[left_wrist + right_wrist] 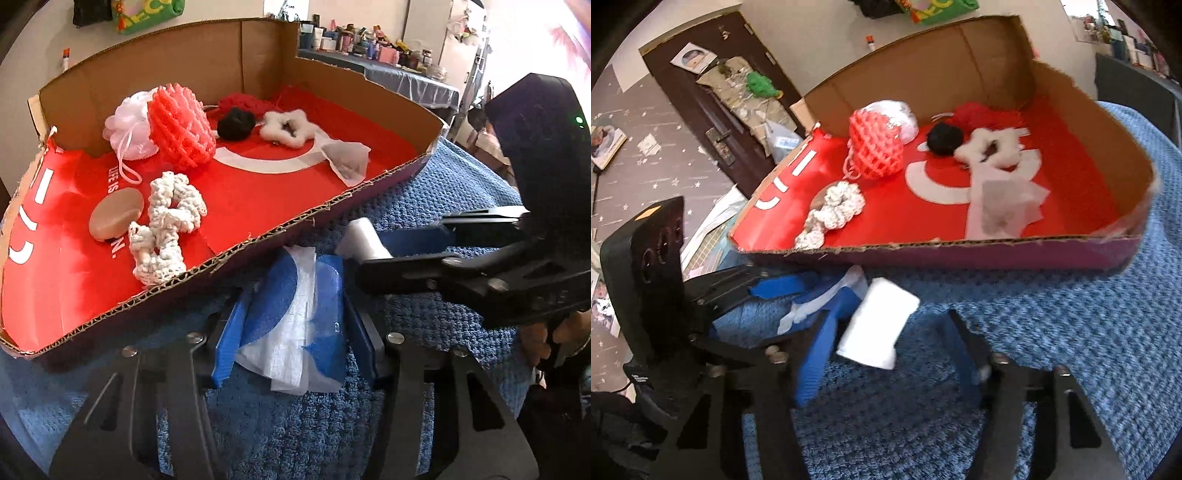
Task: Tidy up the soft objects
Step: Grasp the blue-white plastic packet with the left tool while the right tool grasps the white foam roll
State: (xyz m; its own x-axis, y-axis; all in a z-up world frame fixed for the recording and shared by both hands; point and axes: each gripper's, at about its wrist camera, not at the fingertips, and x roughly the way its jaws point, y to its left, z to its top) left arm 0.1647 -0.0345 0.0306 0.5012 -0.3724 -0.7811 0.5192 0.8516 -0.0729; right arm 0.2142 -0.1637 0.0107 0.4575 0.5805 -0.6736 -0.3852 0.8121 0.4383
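Left gripper [295, 332] clamps the tissue [291, 354]: light, limp, tearable; right gripper [886, 347] pinches the white pad [877, 328]: soft, compressible; hold mid-body, squeeze gently.

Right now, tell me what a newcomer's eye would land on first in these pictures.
The red-lined cardboard tray dominates, resting on a blue towel and strewn with soft things: a coral mesh puff beside a white bath pouf toward its back, and a cream crocheted piece near the front edge. In front of the tray, the left gripper clamps a blue-and-white packet while the right gripper closes around a white pad.
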